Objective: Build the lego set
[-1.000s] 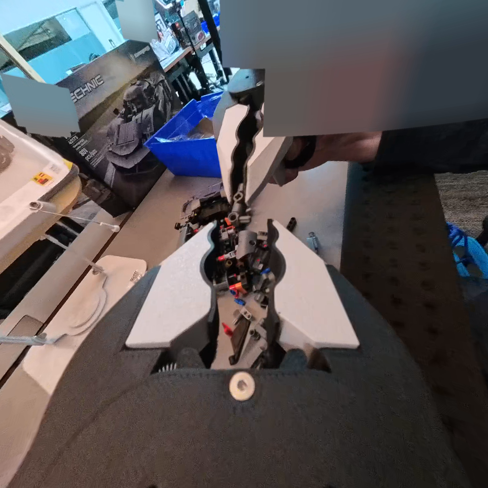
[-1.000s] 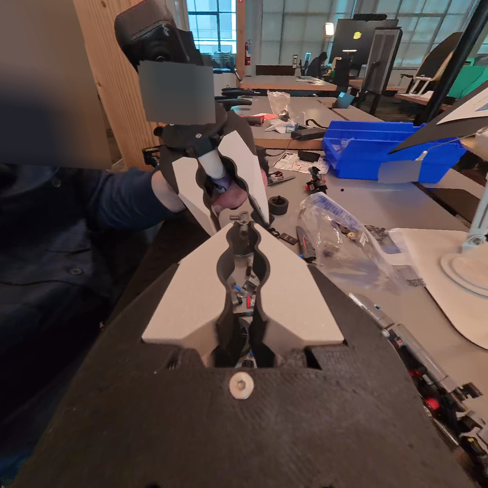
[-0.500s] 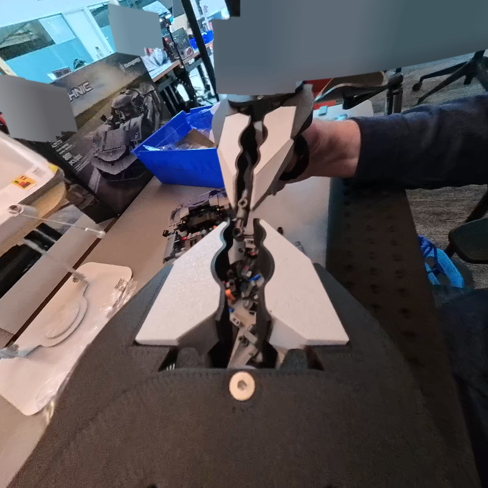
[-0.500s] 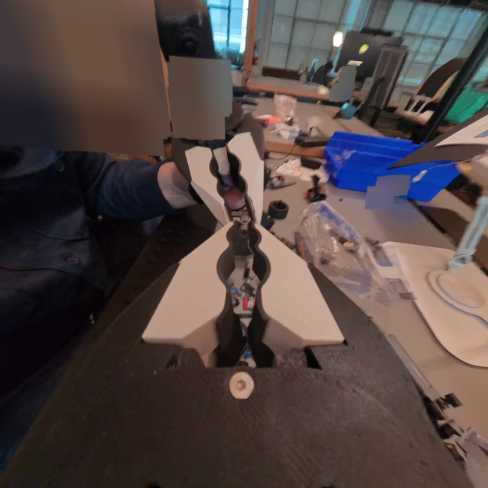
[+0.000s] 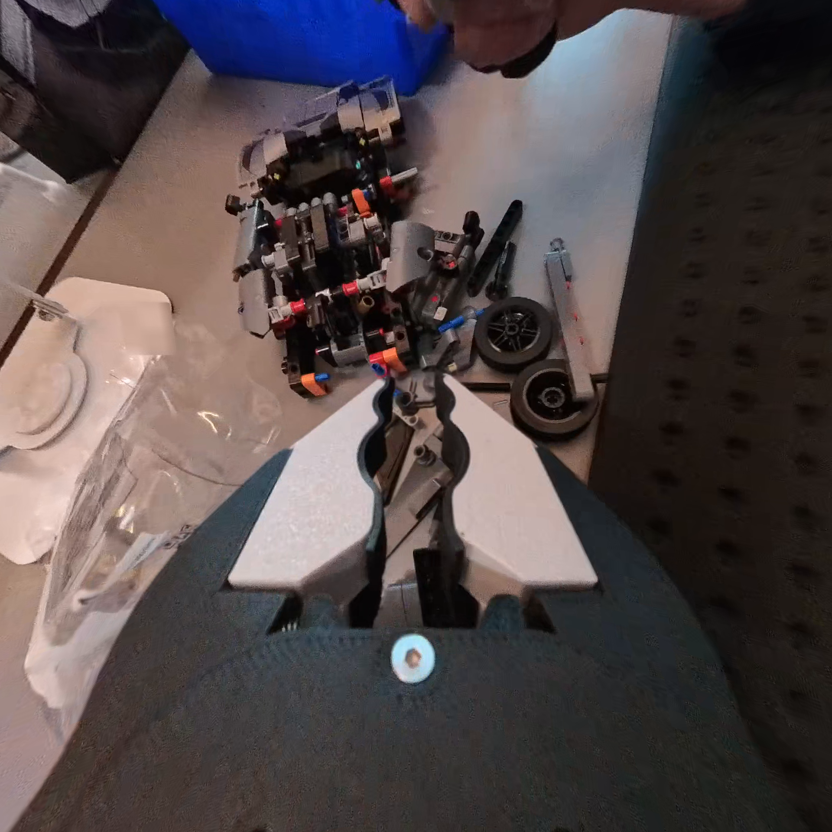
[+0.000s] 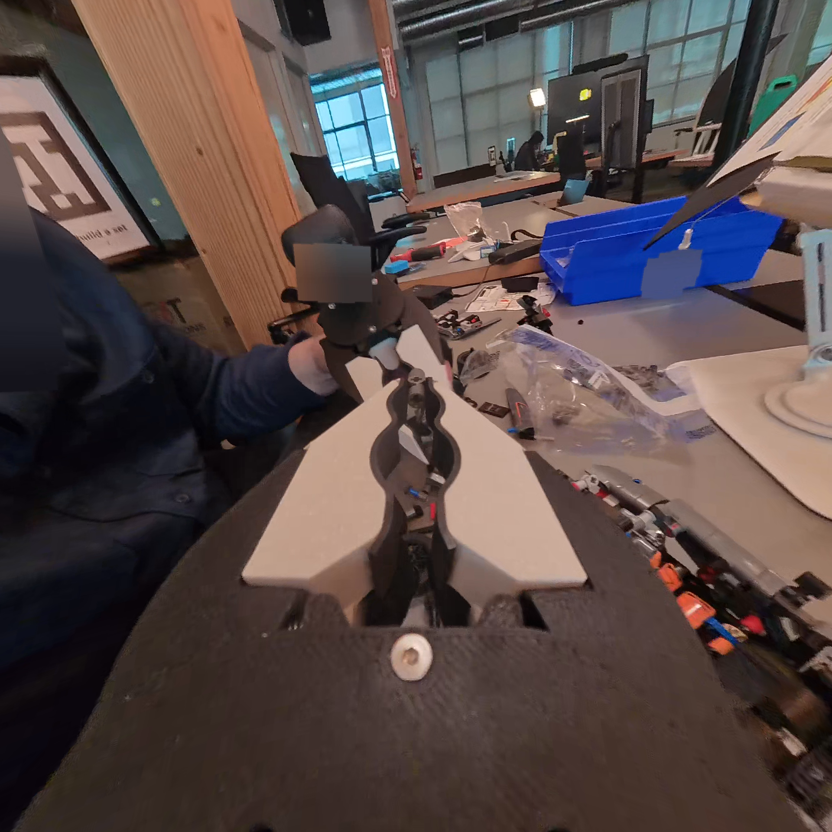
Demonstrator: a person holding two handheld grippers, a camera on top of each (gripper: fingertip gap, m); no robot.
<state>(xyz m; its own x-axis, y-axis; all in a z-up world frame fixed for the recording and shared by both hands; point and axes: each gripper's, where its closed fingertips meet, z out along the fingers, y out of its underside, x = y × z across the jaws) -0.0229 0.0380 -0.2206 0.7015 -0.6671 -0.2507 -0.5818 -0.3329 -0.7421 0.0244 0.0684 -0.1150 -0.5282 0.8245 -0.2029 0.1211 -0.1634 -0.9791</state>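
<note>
The half-built lego model (image 5: 324, 252), grey and black with red and orange pins, lies on the grey table (image 5: 540, 135). It also shows at the right edge of the right wrist view (image 6: 666, 540). Two black wheels (image 5: 513, 333) and loose beams lie beside it. My left gripper (image 5: 414, 382) hangs above the model's near end. Its jaws are a narrow gap apart and I see nothing clamped between them. My right gripper (image 6: 416, 385) is shut on a small grey lego piece (image 6: 415, 389) held in the air. The left gripper's white fingers (image 6: 421, 355) sit just beyond that piece.
A blue bin (image 5: 306, 40) stands behind the model. A clear plastic bag (image 5: 148, 450) of parts and a white stand base (image 5: 45, 387) lie to the left. A dark perforated mat (image 5: 720, 405) borders the table on the right. The person's hand (image 5: 495, 36) is at the top. Tip to tip, the grippers are about 12 cm apart.
The left view has tipped down from facing the right gripper to the table and model. The left jaws closed from wide to narrow. The right gripper kept its small piece.
</note>
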